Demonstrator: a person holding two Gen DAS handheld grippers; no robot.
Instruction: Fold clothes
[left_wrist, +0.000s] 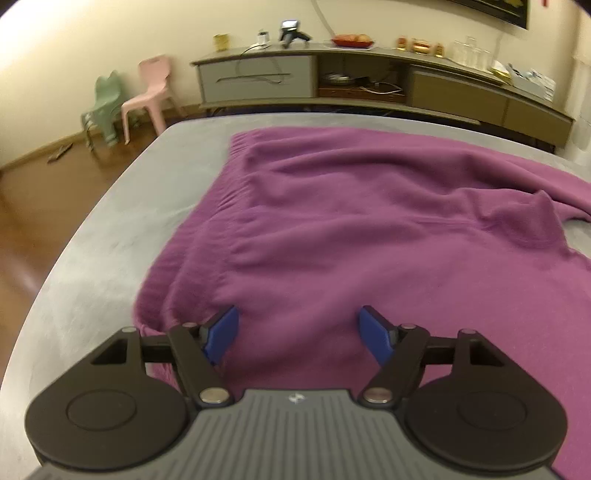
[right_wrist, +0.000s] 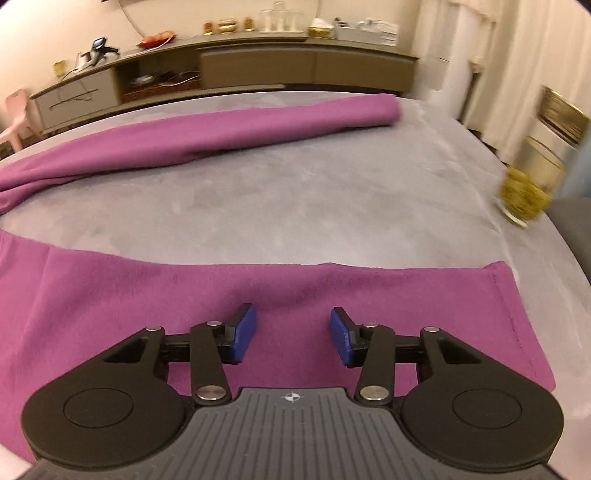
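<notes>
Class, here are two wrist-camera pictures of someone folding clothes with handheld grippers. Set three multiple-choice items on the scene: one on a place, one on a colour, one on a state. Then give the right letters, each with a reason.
1. Where does the far sleeve lie in the right wrist view?
A. Stretched across the table towards its far right
B. Hanging off the near edge
C. Rolled up on the pink chair

2. What colour is the garment?
A. Green
B. Purple
C. White

3. How do the left gripper's jaws stand?
A. Shut on a sleeve
B. Shut on nothing
C. Open above the cloth

Answers:
1 A: the sleeve runs flat over the grey table, ending near the far right.
2 B: the whole knit is purple in both views.
3 C: the blue pads stand well apart, with no fabric pinched between them.
</notes>
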